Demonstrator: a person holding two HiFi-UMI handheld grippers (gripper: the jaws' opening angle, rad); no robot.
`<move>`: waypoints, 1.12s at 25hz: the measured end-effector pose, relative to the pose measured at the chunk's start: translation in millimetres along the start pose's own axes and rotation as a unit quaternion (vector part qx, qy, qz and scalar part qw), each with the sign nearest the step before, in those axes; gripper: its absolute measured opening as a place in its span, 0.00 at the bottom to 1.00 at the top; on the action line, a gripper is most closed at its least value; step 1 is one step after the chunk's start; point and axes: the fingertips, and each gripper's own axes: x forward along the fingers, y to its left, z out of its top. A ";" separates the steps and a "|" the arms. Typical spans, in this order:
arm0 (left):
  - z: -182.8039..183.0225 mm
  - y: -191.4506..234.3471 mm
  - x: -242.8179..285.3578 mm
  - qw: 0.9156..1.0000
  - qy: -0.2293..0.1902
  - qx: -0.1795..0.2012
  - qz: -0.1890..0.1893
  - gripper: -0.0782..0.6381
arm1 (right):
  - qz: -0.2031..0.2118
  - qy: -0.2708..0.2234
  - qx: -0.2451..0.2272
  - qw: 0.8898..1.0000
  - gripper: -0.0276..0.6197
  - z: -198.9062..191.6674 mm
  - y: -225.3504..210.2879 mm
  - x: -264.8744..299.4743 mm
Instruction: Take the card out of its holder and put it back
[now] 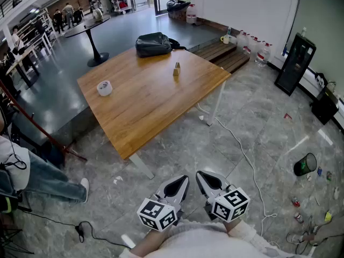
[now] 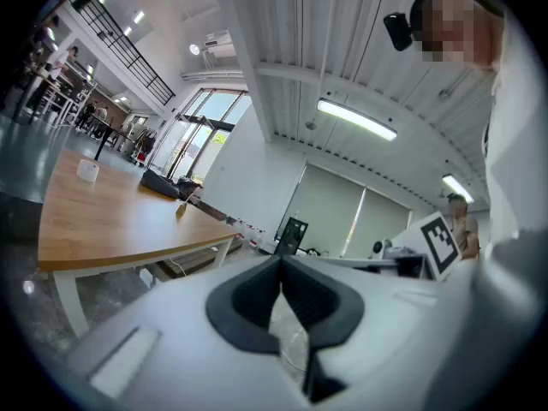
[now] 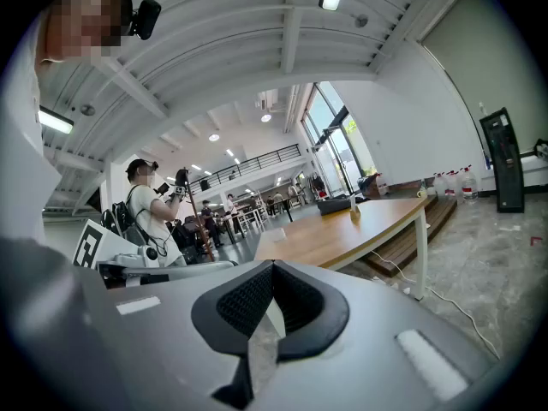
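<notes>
Both grippers hang at the near edge over the grey floor (image 1: 252, 117), side by side. The left gripper (image 1: 183, 180) has its jaws pressed together at the tips with nothing between them. The right gripper (image 1: 201, 176) is likewise closed and empty. The card holder (image 1: 176, 69) stands upright on the far right part of the wooden table (image 1: 145, 112), well apart from both grippers and too small to tell the card from it. A tape roll (image 1: 104, 88) lies to its left, and a black bag (image 1: 153, 44) sits at the far edge.
</notes>
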 end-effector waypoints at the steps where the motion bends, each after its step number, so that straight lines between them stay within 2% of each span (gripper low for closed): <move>1: 2.4 6.4 6.6 1.000 0.001 -0.002 -0.001 0.12 | -0.001 0.000 0.001 1.000 0.04 1.7 -6.3 6.4; 3: 7.3 19.0 18.9 1.000 0.004 -0.003 -0.001 0.12 | -0.003 0.001 0.003 1.000 0.04 5.8 -17.7 18.9; 8: 16.9 51.0 48.1 0.999 0.016 0.030 0.007 0.12 | -0.004 0.004 0.015 1.000 0.04 14.7 -44.3 57.0; 11: 25.0 81.4 72.1 0.999 0.020 0.025 0.005 0.12 | -0.004 0.003 0.021 1.000 0.04 23.2 -63.7 89.2; 14: 44.5 114.6 102.8 1.000 0.023 0.020 -0.005 0.12 | -0.009 -0.001 0.017 1.000 0.04 42.9 -86.5 124.6; 20: 100.1 180.0 168.4 0.998 0.030 0.053 -0.028 0.12 | -0.021 -0.022 0.006 1.000 0.04 99.3 -132.3 207.1; 24: 122.8 221.6 204.6 0.998 0.035 0.050 -0.031 0.12 | -0.031 -0.027 0.030 0.999 0.04 117.9 -158.7 249.4; 28: 130.7 246.6 233.3 0.998 0.044 0.033 -0.032 0.12 | -0.040 -0.018 0.039 0.998 0.04 125.9 -183.3 274.3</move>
